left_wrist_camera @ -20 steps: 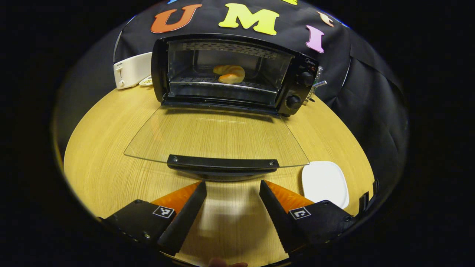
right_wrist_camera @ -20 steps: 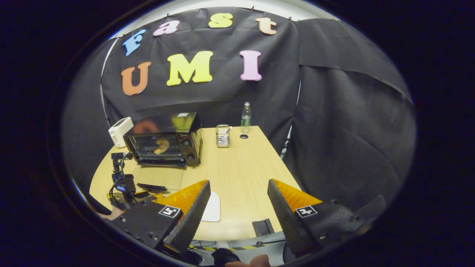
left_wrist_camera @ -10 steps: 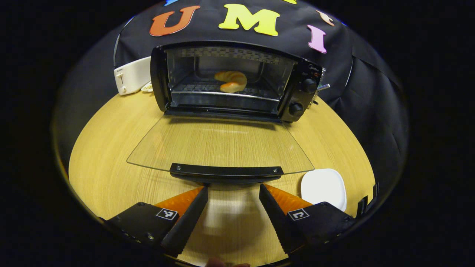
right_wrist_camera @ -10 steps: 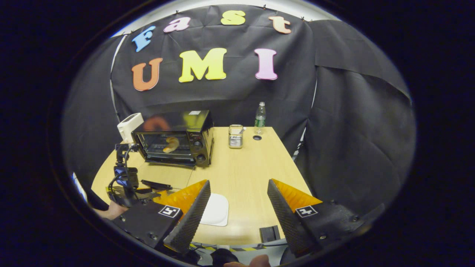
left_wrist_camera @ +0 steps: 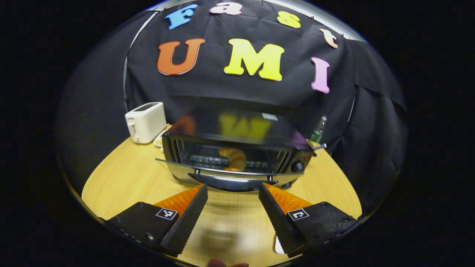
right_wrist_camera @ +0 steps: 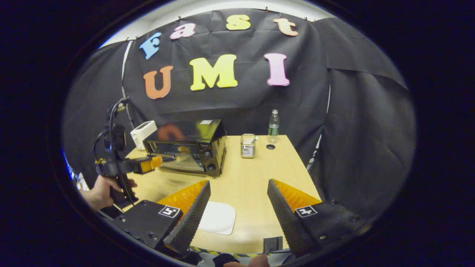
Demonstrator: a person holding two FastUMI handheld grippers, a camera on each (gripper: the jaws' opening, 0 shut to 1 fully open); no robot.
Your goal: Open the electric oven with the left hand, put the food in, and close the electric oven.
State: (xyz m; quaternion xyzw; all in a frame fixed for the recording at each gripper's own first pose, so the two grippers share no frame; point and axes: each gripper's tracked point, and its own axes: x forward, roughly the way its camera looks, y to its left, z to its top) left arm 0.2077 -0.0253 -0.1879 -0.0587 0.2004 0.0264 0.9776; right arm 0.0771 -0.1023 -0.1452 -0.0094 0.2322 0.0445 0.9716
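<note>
Here the left gripper [left_wrist_camera: 232,196] sat spread just under the door handle [left_wrist_camera: 233,182], gripping nothing, while the right gripper [right_wrist_camera: 238,202] hung spread and empty above the near table edge [right_wrist_camera: 237,246] and a white plate [right_wrist_camera: 219,218]. The glass door [left_wrist_camera: 185,171], about half raised, looked stiff, slick and breakable, so the handle seemed the safest place to push. Beyond it the croissant [left_wrist_camera: 233,157] lay inside the oven [left_wrist_camera: 237,129], with open tabletop on both sides and the toaster [left_wrist_camera: 145,121] well apart.

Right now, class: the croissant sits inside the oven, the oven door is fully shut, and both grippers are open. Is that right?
Not quite. The oven door is only partly raised, not shut, as the left gripper view shows. The croissant is inside the oven, and the left gripper and right gripper are open.
</note>
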